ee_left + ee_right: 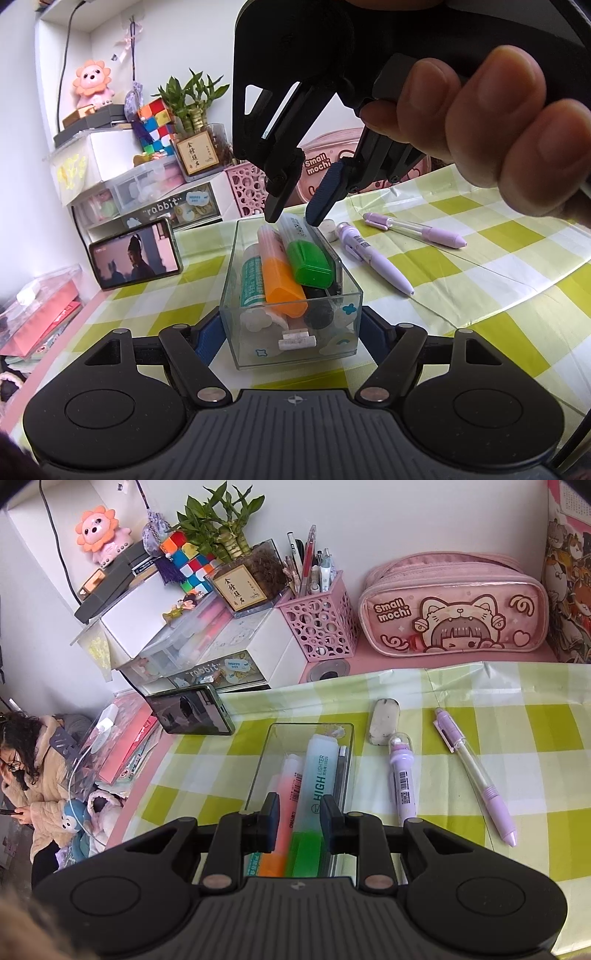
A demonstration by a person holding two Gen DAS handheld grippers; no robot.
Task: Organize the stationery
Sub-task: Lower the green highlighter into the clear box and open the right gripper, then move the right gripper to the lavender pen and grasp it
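At your nine o'clock a phone [190,710] leans at the cloth's edge, screen lit. Dead ahead, your left gripper [291,334] clamps the near end of the clear box [236,258] on both side walls, holding it on the checked tablecloth [498,258]. Inside lie an orange highlighter [282,284] and a green highlighter [308,260], side by side. Your right gripper [298,814] hovers over the box at twelve o'clock, jaws parted just above the green highlighter; I cannot tell whether the pads touch it. At two o'clock, outside the box, rest an eraser [384,722], a purple correction pen [402,773] and a purple pen [476,771].
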